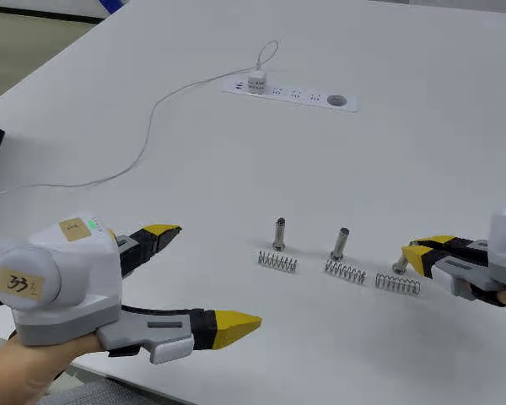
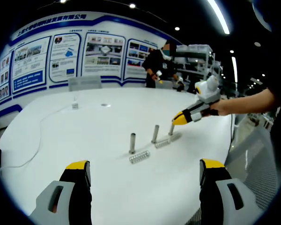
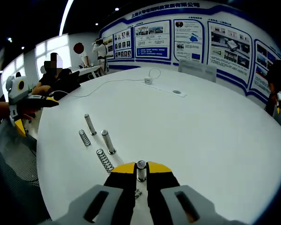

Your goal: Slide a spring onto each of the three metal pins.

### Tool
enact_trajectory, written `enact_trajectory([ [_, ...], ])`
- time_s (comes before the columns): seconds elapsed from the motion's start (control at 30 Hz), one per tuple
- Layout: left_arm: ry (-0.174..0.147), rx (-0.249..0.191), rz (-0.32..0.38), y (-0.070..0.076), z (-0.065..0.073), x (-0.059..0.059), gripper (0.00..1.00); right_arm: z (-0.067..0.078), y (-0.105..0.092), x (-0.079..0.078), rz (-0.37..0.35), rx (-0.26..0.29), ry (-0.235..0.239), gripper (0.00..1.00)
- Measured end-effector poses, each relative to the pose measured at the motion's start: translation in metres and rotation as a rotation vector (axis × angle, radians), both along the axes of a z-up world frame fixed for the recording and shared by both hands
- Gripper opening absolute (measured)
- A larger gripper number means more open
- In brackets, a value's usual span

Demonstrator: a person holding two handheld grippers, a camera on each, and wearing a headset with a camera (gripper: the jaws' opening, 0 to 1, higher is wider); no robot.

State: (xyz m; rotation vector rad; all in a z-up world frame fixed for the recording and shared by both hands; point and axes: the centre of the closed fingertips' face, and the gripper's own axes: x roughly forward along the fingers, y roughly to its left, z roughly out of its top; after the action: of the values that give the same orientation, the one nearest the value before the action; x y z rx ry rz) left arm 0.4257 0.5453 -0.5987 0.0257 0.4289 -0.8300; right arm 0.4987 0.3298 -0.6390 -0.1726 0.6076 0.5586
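Three metal pins stand upright in a row on the white table: left pin (image 1: 279, 234), middle pin (image 1: 341, 243), right pin (image 1: 400, 265). One spring lies flat in front of each: left spring (image 1: 277, 261), middle spring (image 1: 345, 271), right spring (image 1: 397, 283). My right gripper (image 1: 415, 253) comes in from the right, and its yellow tips are closed around the right pin (image 3: 141, 166) near the head. My left gripper (image 1: 207, 278) hovers at the lower left, jaws wide open and holding nothing, well short of the left pin (image 2: 132, 143).
A white power strip (image 1: 288, 93) with a plugged charger (image 1: 257, 82) lies at the back, its cable (image 1: 148, 135) trailing left across the table. The table's near edge (image 1: 261, 392) runs close below the grippers. People stand in the room beyond the table.
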Motion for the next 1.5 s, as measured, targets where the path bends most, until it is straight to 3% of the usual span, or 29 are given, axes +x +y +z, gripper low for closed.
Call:
enact_trajectory([
  [1.23, 0.008, 0.022, -0.016, -0.001, -0.004, -0.003, 0.99, -0.004, -0.01, -0.013, -0.005, -0.008, 0.012, 0.1],
  [1.5, 0.011, 0.025, -0.018, -0.001, -0.005, -0.003, 0.99, -0.011, -0.008, -0.023, 0.041, 0.019, 0.048, 0.16],
])
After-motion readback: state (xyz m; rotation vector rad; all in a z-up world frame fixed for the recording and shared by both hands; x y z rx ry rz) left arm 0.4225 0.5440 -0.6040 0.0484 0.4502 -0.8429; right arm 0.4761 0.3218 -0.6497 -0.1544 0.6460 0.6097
